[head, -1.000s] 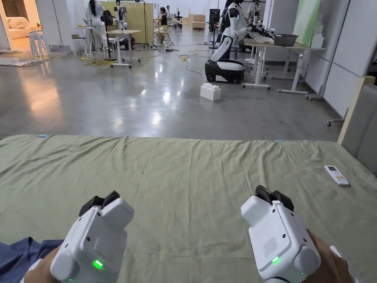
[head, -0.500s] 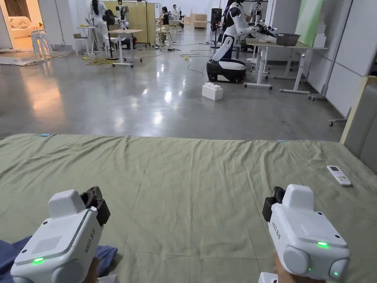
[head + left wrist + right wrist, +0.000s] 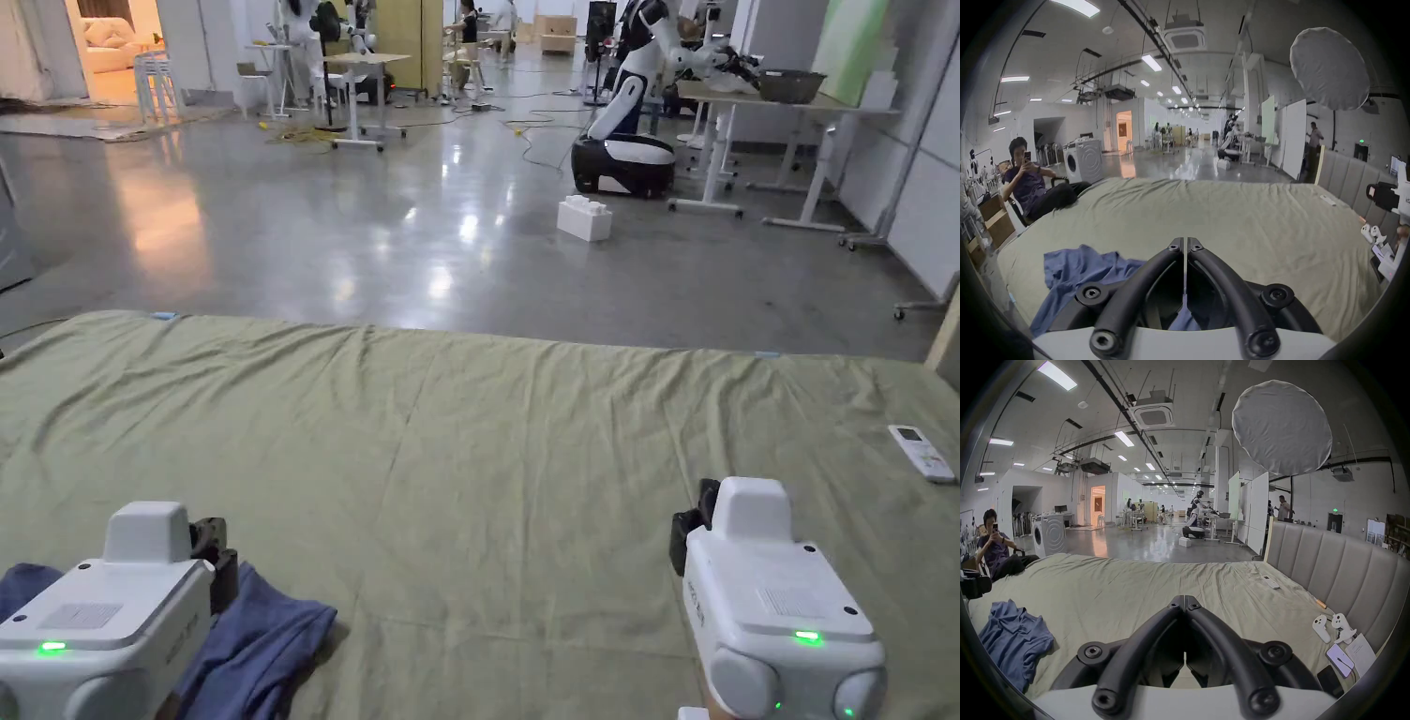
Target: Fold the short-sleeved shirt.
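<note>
A crumpled blue short-sleeved shirt lies on the green bed sheet at the near left corner; it also shows in the left gripper view and the right gripper view. My left gripper hovers just above the shirt, its jaws together with nothing between them. My right gripper hangs over bare sheet to the right, jaws together and empty.
A white remote lies at the bed's right edge by the padded headboard. Two white controllers, a phone and papers sit near it. A person sits in a chair off the bed's left side. Polished floor lies beyond.
The head camera has tilted and turned left. Both grippers have rolled upright and drawn back toward me; the left one now sits low over the blue shirt, more of which shows.
</note>
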Motion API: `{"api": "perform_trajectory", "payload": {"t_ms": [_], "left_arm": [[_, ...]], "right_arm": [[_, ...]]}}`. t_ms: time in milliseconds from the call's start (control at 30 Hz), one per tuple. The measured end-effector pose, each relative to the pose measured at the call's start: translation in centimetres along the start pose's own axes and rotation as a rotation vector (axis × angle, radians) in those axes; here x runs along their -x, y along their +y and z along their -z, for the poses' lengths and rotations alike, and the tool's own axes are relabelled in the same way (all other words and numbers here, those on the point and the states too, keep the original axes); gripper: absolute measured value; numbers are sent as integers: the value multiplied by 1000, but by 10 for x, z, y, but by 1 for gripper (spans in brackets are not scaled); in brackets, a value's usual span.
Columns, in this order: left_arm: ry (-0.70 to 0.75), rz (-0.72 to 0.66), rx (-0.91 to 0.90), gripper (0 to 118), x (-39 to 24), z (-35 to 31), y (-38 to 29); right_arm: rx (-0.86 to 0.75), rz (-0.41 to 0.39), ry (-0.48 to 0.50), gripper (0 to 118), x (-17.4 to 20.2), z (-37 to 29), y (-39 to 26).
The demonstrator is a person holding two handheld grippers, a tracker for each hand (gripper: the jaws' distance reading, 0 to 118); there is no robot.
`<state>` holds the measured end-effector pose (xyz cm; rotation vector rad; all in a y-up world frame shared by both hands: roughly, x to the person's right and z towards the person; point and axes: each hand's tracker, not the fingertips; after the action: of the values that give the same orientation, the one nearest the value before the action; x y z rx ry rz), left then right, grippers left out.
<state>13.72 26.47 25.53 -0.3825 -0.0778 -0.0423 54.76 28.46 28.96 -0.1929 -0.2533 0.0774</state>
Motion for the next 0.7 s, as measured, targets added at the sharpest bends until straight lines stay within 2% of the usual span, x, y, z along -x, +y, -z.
{"api": "perform_trajectory", "payload": {"t_ms": [100, 267, 400, 433, 500, 533, 600, 700], "left_arm": [[27, -4, 133, 2, 44, 9, -13], [-32, -159, 409, 2, 115, 34, -43], [20, -95, 587, 6, 147, 55, -80], [15, -85, 609, 22, 153, 59, -89], [0, -95, 650, 73, 157, 63, -103], [-13, -110, 658, 93, 158, 64, -107], [-77, -174, 652, 95, 156, 66, -118], [-44, -170, 692, 95, 147, 75, -134]], "right_arm": [[-7, -41, 14, 0, 8, 3, -4], [25, -42, 42, 0, 17, 9, -12], [41, -52, 54, 0, 24, 13, -19], [47, -52, 58, 0, 26, 14, -20], [60, -60, 65, 0, 30, 15, -24], [64, -63, 69, 0, 31, 16, -25], [72, -70, 73, 0, 34, 16, -27], [82, -77, 81, 0, 37, 15, -30]]}}
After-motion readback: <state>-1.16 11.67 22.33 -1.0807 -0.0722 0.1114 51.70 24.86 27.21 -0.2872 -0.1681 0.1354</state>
